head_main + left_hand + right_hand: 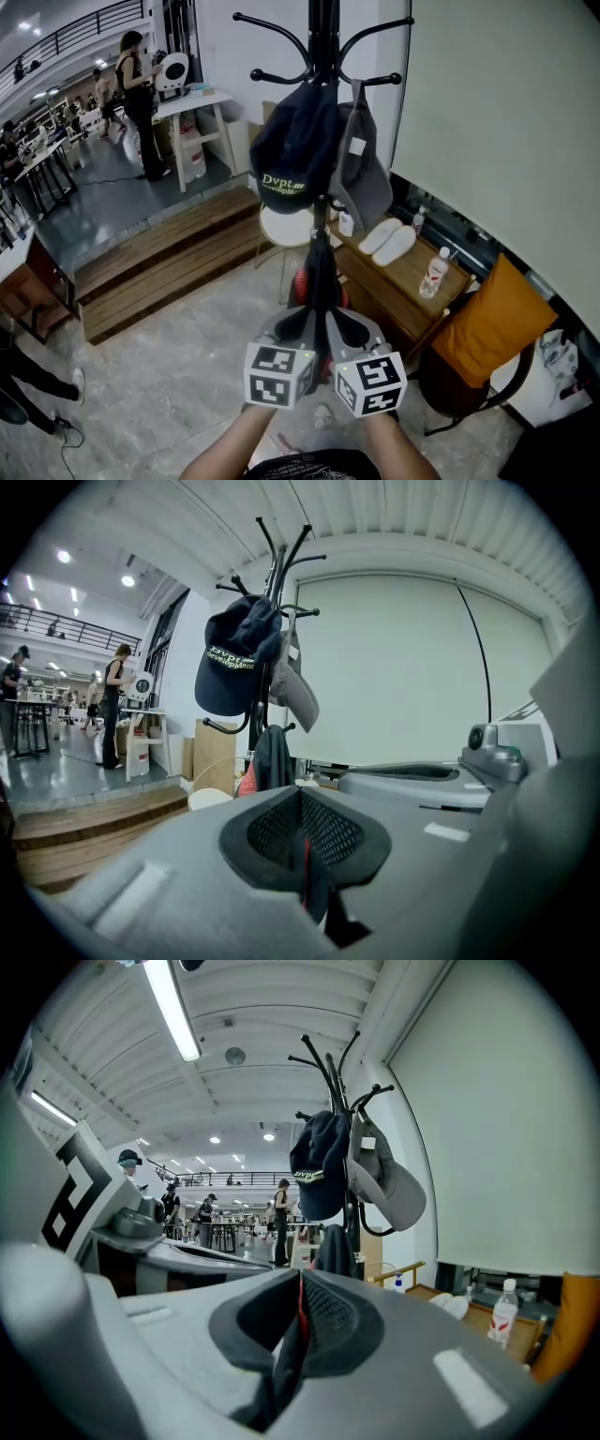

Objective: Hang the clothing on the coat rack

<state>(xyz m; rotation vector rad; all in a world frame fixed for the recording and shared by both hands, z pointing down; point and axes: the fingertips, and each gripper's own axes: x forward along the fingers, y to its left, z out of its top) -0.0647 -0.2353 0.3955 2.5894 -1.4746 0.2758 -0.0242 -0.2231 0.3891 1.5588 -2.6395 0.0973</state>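
Clothing point(309, 883), dark with a red strip.
- Left gripper view: pinched between the closed jaws of the left tool point(302, 841).
- Right gripper view: right tool point(300, 1316) clamped on the same fabric.
- Head view: both tools side by side, low before the coat rack point(322, 56). The rack carries a dark cap point(292, 150) and a grey cap point(361, 173). Clothing not yet hung.

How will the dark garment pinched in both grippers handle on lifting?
Likely floppy: the dark garment flattens to a thin fold in the shut left gripper and droops below the right gripper. Probably light: edge pinches alone hold it.
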